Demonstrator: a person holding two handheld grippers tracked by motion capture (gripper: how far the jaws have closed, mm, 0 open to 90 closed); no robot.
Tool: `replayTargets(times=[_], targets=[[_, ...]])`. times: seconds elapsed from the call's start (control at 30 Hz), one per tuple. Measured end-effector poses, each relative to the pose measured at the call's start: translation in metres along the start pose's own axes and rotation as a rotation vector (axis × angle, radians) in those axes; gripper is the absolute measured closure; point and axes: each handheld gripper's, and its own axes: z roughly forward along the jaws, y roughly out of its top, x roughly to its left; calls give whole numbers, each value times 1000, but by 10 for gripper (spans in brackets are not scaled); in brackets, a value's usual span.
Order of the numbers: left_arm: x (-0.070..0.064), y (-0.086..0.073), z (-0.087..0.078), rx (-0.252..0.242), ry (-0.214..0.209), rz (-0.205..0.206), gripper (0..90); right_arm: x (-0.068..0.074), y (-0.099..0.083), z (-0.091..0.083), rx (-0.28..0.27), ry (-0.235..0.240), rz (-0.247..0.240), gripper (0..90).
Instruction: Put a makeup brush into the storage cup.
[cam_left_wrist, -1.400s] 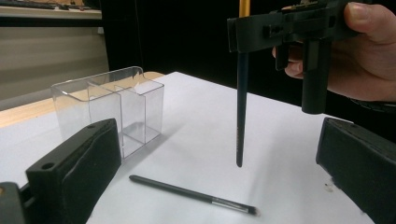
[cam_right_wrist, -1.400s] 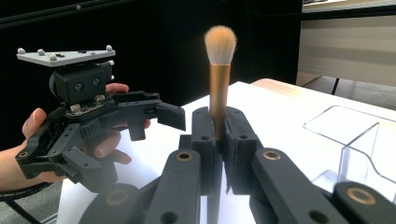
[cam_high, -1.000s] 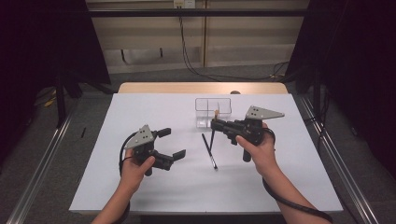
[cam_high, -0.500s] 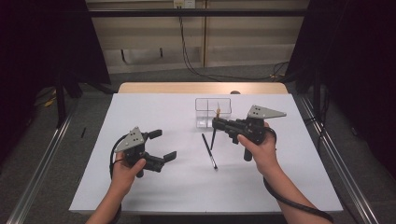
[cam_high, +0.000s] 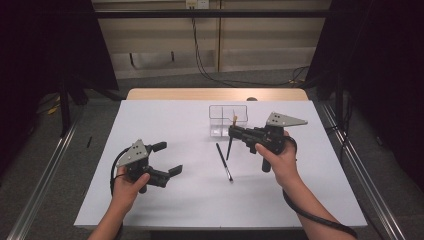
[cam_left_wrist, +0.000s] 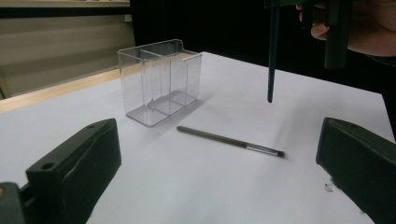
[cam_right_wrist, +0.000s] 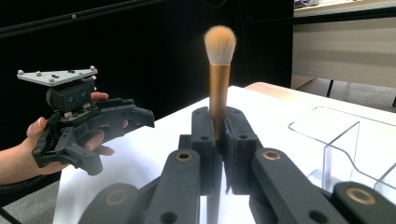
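- The right tool (cam_high: 234, 131) is clamped on a makeup brush (cam_high: 230, 142), held upright above the tabletop (cam_high: 165, 120), right of centre and just on the near side of the clear organiser (cam_high: 227, 120).
- In the right gripper view the brush's gold ferrule sits pinched between the two black jaws, with its pale, fluffy bristle head (cam_right_wrist: 220, 44) pointing up above them.
- In the left gripper view the brush's dark handle (cam_left_wrist: 272, 56) hangs straight down from that tool, its tip clear of the white surface.
- A second, slimmer brush (cam_high: 224, 161) lies flat on the tabletop, near the middle, just near of the organiser and apart from the held brush.
- The organiser is transparent, with dividers inside; it stands on the far half of the tabletop.
- The left tool (cam_high: 167, 159) is held low over the near left part of the tabletop, its jaws wide apart and gripping nothing, pointing right toward the lying brush but well apart from it.
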Motion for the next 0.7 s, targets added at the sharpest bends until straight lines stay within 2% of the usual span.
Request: replayTargets(times=[0.7], targets=[[4,-7,-20,8,22,0,0,-4,-1,1,1,-10,1,841]])
